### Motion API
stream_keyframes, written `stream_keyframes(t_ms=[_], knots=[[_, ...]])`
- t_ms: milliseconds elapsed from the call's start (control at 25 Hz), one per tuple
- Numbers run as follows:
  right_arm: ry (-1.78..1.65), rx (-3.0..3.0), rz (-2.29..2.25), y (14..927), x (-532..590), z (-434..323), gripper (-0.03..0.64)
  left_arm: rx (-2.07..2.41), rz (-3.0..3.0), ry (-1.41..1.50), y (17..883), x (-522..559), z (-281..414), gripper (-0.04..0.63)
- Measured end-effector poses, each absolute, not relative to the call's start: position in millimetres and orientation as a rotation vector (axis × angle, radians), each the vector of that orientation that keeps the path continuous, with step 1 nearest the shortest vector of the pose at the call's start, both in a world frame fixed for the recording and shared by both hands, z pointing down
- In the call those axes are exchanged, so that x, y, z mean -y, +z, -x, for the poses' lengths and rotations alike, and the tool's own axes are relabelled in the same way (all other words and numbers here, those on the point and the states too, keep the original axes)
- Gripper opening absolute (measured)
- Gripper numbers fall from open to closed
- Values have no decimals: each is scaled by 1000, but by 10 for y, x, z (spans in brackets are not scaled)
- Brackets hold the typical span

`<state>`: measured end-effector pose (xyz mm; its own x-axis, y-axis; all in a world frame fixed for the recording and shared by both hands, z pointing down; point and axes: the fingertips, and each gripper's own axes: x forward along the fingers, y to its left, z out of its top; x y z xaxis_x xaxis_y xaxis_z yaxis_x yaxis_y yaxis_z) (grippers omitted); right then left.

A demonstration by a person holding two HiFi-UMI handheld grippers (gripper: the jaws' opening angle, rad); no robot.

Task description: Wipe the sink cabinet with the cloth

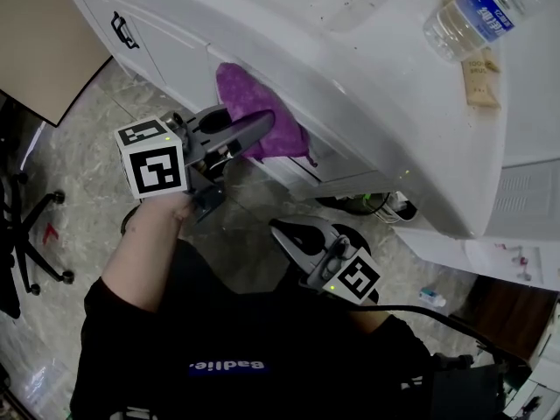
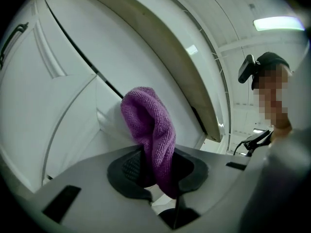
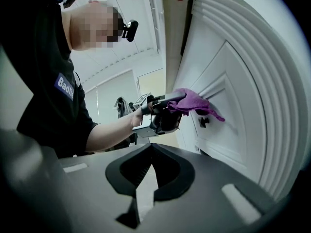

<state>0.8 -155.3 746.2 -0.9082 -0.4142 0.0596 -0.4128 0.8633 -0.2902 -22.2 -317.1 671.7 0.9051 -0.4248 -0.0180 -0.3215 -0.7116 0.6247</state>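
Against the sink cabinet [image 1: 179, 55], the left gripper [image 1: 252, 131] clamps the purple cloth [image 1: 261, 103]; the right gripper [image 1: 293, 234] hangs empty, jaws together

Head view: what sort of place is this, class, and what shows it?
Probably a bathroom, or a mock-up of one: a white sink cabinet with panelled doors and a marble-look tile floor, yet a wheeled office chair stands beside it.

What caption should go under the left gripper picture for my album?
Left gripper clamps a purple cloth and holds it up to the white sink cabinet.
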Motion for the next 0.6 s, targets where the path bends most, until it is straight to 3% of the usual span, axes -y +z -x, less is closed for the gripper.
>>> stream_keyframes(t_ms=[280, 600], knots=[[-491, -3021, 703, 7528, 1559, -58, 2, 565, -2344, -144, 7199, 3215, 244, 86], [-500, -3027, 698, 7568, 1566, -71, 2, 474, -2231, -297, 7492, 3195, 299, 86]])
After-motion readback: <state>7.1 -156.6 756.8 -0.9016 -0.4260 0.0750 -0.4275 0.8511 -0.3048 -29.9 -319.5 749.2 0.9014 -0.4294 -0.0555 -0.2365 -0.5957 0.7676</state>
